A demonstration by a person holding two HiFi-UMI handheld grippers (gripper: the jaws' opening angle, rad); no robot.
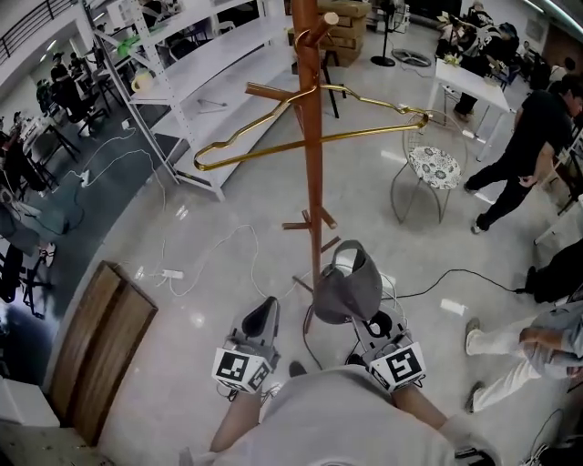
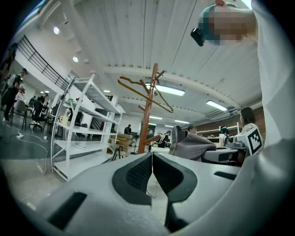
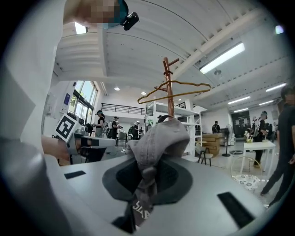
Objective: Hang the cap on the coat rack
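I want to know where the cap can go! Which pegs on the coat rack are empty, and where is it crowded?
The low pegs on the coat rack are bare, nearest the cap in the right gripper. The top peg looks bare too. It is crowded higher up, where the gold hanger spreads across both sides.

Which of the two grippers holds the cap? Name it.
The right gripper: its fingers are shut on the fabric of the grey cap. The left gripper has its fingers together with nothing between them.
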